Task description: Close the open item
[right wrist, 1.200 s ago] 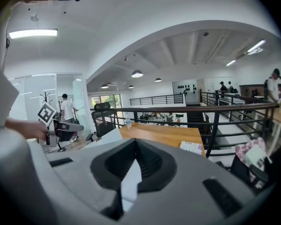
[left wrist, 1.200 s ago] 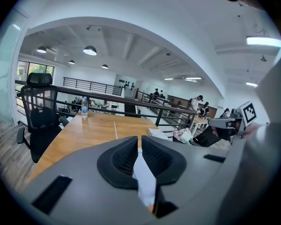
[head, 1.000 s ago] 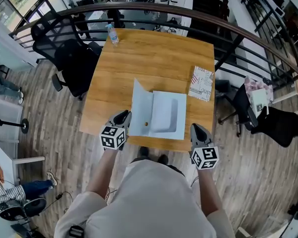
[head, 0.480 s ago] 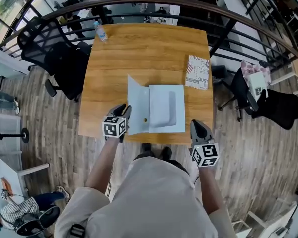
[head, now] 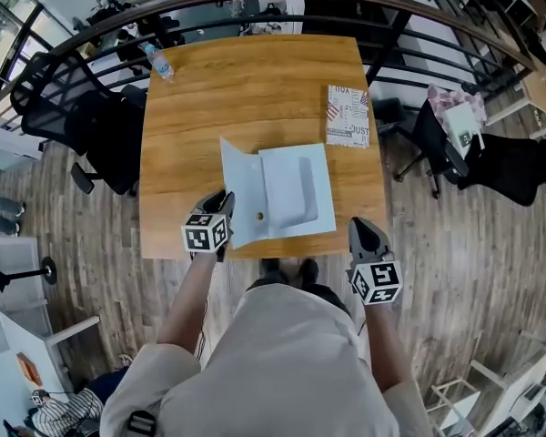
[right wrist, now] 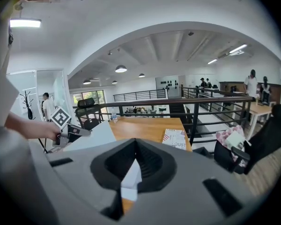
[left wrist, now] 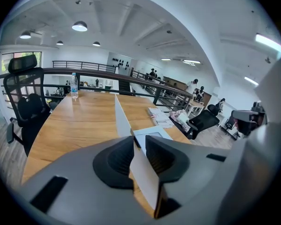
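Observation:
A pale blue folder [head: 296,189] lies open on the wooden table [head: 255,80]. Its left flap [head: 238,189] is raised, and a small brown snap [head: 259,215] shows on it. My left gripper [head: 224,200] is at the flap's near left corner. In the left gripper view the flap [left wrist: 123,121] stands on edge and runs between the jaws of the left gripper [left wrist: 139,146], which are closing on it. My right gripper [head: 360,228] hangs off the table's near right edge, shut and holding nothing. The right gripper view shows the flap [right wrist: 91,137] to the left.
A printed booklet [head: 348,115] lies at the table's right side. A water bottle [head: 159,64] stands at the far left corner. A black office chair [head: 82,107] is left of the table, and a dark railing [head: 391,25] runs behind it. Another chair with bags [head: 491,162] is on the right.
The head view has shifted, so the table sits higher and further left in it. My left gripper stays at the raised flap's corner. The right gripper has kept its place.

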A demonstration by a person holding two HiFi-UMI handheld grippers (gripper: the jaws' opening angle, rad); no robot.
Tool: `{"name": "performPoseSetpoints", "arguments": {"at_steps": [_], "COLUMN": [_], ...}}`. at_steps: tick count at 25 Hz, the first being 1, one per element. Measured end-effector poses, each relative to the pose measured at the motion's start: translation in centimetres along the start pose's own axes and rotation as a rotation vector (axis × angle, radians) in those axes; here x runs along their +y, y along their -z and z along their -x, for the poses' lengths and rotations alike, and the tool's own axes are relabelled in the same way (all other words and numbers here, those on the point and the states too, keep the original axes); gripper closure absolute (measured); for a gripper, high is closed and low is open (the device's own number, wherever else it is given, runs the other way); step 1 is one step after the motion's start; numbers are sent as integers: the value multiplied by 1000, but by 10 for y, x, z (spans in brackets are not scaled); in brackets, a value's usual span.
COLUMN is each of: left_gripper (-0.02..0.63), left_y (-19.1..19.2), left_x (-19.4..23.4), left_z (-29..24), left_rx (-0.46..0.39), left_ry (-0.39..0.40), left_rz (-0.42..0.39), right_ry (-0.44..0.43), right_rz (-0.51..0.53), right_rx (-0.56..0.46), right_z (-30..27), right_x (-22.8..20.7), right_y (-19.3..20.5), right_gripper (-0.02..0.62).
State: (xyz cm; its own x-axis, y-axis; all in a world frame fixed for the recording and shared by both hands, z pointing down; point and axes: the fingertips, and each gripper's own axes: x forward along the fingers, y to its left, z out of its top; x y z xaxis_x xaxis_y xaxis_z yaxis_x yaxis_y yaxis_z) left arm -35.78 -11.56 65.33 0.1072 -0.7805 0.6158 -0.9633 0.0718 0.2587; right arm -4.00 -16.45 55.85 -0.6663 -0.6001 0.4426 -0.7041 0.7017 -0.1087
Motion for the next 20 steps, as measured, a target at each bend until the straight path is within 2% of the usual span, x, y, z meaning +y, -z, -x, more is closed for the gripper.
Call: {"name": "performPoseSetpoints", "arguments": {"at_steps": [14, 20], "left_gripper": [527, 514], "left_y": [-6, -10], "left_x": [-38, -64], "left_z": [-17, -33], "left_rx": [9, 19], "left_ry": [90, 139], "left_rz": [-12, -22], "right_ry": [65, 117], "right_rz": [-29, -57], "right_rx": [-7, 1], "right_z": [17, 32], "right_x": [-9, -29], "right_y": [6, 15], "right_gripper": [594, 594]}}
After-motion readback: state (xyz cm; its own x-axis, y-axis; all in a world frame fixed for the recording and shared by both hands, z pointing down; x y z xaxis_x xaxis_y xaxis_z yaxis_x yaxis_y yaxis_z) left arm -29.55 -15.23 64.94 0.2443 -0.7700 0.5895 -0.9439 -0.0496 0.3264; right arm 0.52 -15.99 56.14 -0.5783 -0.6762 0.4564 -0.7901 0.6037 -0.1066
